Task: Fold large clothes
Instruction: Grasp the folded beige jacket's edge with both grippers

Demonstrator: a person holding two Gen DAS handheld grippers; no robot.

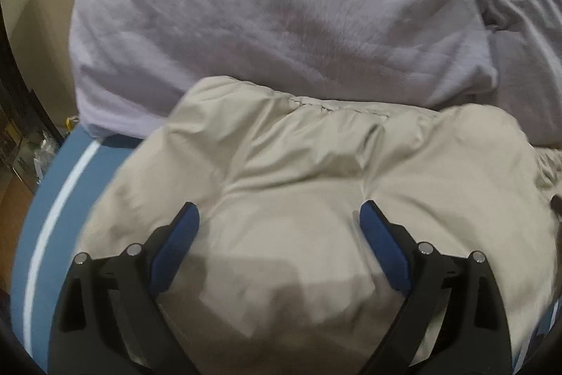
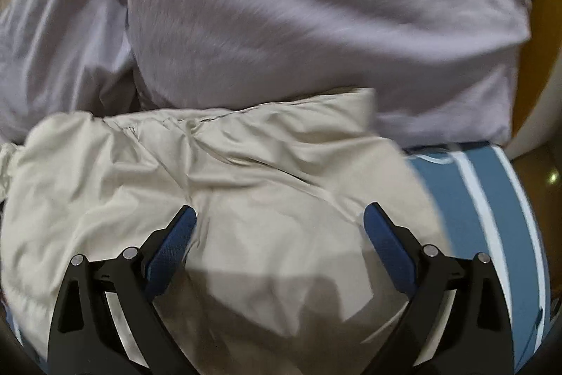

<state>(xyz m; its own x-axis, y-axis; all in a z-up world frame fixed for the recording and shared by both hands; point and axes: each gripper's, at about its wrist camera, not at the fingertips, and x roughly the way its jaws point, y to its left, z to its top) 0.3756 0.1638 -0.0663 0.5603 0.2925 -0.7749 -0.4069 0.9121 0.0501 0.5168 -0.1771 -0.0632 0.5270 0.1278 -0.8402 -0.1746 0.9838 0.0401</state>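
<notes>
A beige puffy garment (image 1: pixel 316 185) lies bunched on the blue bed cover; it also fills the lower half of the right wrist view (image 2: pixel 217 178). My left gripper (image 1: pixel 281 217) is open just above the garment's near part, holding nothing. My right gripper (image 2: pixel 281 217) is open too, over the garment's right part near its edge, holding nothing. Both views are slightly blurred by motion.
A large pale lilac pillow (image 1: pixel 274 9) lies just behind the garment, also in the right wrist view (image 2: pixel 316 23). The blue cover with white stripes (image 1: pixel 52 206) shows at the left bed edge, and at the right edge (image 2: pixel 484 217). Floor and dark furniture (image 1: pixel 21 129) lie beyond.
</notes>
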